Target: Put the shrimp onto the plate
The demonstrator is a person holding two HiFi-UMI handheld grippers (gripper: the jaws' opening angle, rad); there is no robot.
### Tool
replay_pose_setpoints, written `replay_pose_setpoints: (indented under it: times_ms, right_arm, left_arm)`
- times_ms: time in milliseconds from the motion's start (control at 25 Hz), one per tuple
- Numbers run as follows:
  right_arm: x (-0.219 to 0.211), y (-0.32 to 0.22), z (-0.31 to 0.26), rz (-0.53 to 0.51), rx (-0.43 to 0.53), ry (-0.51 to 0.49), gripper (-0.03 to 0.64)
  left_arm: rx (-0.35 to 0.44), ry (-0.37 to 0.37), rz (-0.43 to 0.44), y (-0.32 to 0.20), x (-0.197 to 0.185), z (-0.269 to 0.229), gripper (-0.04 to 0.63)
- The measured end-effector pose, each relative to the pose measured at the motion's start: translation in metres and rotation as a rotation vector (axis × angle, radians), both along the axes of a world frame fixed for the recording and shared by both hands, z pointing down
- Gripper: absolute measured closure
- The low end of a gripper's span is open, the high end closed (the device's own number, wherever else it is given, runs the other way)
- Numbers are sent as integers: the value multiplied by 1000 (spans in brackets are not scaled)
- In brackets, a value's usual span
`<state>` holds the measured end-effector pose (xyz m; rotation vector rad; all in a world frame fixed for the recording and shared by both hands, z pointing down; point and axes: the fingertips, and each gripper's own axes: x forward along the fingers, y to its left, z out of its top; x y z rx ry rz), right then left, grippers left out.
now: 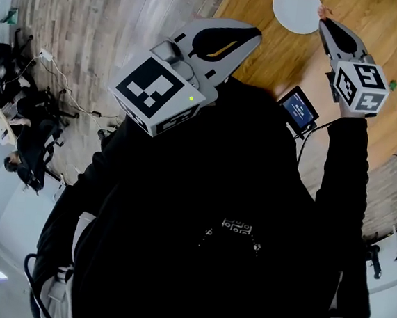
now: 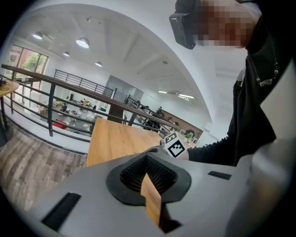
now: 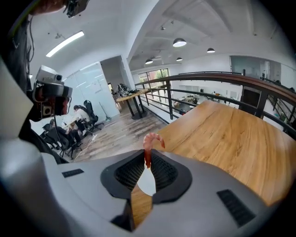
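A pink curled shrimp (image 3: 149, 144) is pinched at the tips of my right gripper (image 3: 147, 156), which is shut on it. In the head view the right gripper (image 1: 324, 17) hangs at the right edge of the white round plate (image 1: 297, 9), which lies on the wooden table (image 1: 264, 53). A patch of the plate (image 3: 146, 183) shows through the gap below the pads. My left gripper (image 1: 253, 34) is raised over the table's near left part, well short of the plate. Its tips (image 2: 148, 159) meet with nothing between them.
A small device with a blue screen (image 1: 299, 108) and a cable sits at the table's near edge. A black railing (image 3: 222, 78) runs along the table's far side. Wood flooring (image 1: 100, 19) lies to the left, with office chairs and cables (image 1: 29, 103).
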<state>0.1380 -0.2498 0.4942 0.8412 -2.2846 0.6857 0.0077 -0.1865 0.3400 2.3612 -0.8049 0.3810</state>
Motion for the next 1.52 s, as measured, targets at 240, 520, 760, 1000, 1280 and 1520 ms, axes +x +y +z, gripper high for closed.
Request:
replay_pose_setpoints:
  times_ms: [240, 520, 760, 1000, 1280, 1520]
  right_arm:
    - [-5, -4, 29, -52, -21, 72, 563]
    - [-16, -8, 52, -103, -52, 125, 563]
    - [-12, -7, 84, -125, -92, 189, 563]
    - [-6, -7, 105, -128, -127, 244, 563]
    - [0, -5, 128, -130, -145, 337, 563]
    - [1, -3, 143, -132, -161, 367, 561]
  left_arm:
    - [-2, 33, -35, 5, -6, -3, 597]
    - [-4, 33, -83, 5, -22, -4, 597]
    - [-23, 24, -120, 9, -31, -5, 597]
    - [-25, 23, -154, 13, -40, -4, 597]
    - [-18, 24, -167, 17, -46, 1, 597]
    - [-18, 21, -170, 21, -42, 6, 597]
